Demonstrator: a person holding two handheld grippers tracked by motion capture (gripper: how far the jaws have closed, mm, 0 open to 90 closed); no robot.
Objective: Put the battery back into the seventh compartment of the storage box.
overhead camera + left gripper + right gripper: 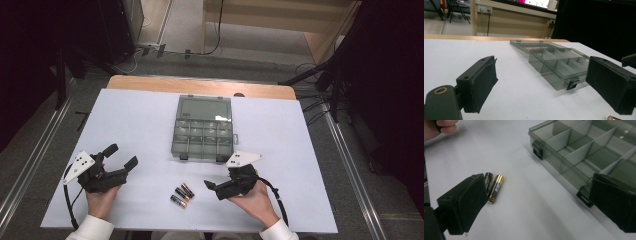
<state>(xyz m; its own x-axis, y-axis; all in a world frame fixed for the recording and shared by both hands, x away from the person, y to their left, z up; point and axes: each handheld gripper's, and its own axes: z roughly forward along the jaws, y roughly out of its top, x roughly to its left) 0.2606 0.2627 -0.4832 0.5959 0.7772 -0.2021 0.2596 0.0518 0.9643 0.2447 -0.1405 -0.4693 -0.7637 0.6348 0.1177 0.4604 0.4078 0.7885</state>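
Batteries (181,194): three small cylinders, black bodies with gold/copper ends, lying flat on the table (135,125), side by side and touching or nearly so. They sit between the two tongs, nearer the right tongs (211,189), just off their jaw tips. In the right gripper view two batteries (493,187) show just beyond the near jaw, partly hidden by it.

Handling, as a guess: light, rigid, smooth metal and so a bit slippery, and round, so they will likely roll if nudged. Not fragile. Best hold looks like across the middle of the barrel, pads on opposite sides of the long axis. Packed close, so picking the outer one first should avoid bumping its neighbours.

Box (202,129): clear smoky-grey plastic, divided into small compartments, lid thrown back flat on the far side. Two dark latches on the near edge. Compartments look empty. It lies ahead of both tongs, between them, close to the right tongs. Stiff and light, probably slides on the table if pushed.

Left tongs (121,157): jaws spread wide, nothing between them, held low over the table, well apart from the batteries. Right tongs: jaws also apart and empty, pointing toward the batteries.
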